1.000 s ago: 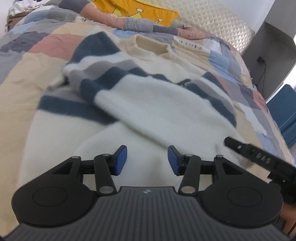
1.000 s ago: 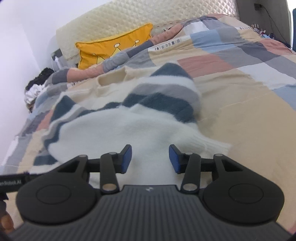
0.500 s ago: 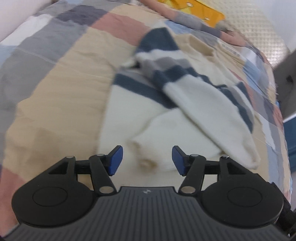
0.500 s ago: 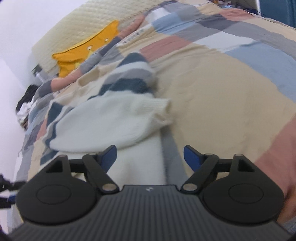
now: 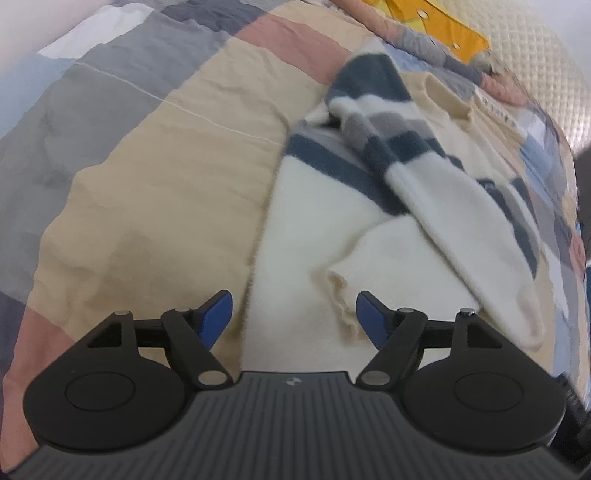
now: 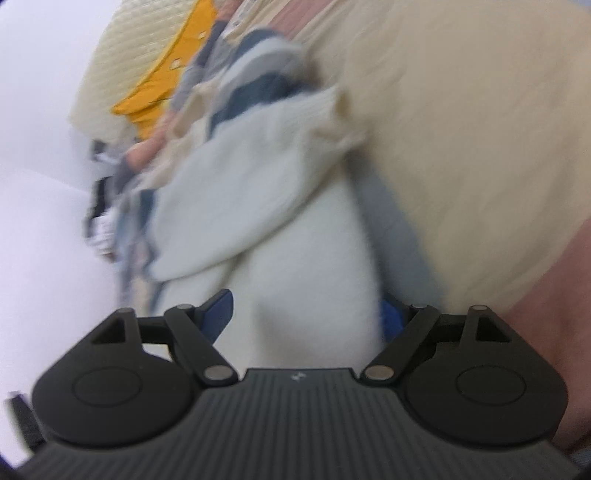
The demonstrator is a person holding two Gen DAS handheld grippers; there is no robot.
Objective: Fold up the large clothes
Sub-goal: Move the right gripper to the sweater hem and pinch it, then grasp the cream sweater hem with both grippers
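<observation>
A cream sweater with navy and grey stripes lies on the bed, both sleeves folded across its body. My left gripper is open over the sweater's lower left edge, with a sleeve cuff near its right pad. In the blurred right wrist view the sweater fills the middle. My right gripper is open wide, its jaws on either side of the sweater's lower right hem, and the fabric hides part of the right pad.
The sweater lies on a patchwork quilt of beige, grey, pink and blue. A yellow pillow and a quilted cream headboard are at the far end. A pile of dark and white clothes sits beyond the bed.
Both grippers have opened wider and dropped toward the sweater's bottom hem. The left has shifted to the left edge, the right to the right edge. The right view has tilted and blurred.
</observation>
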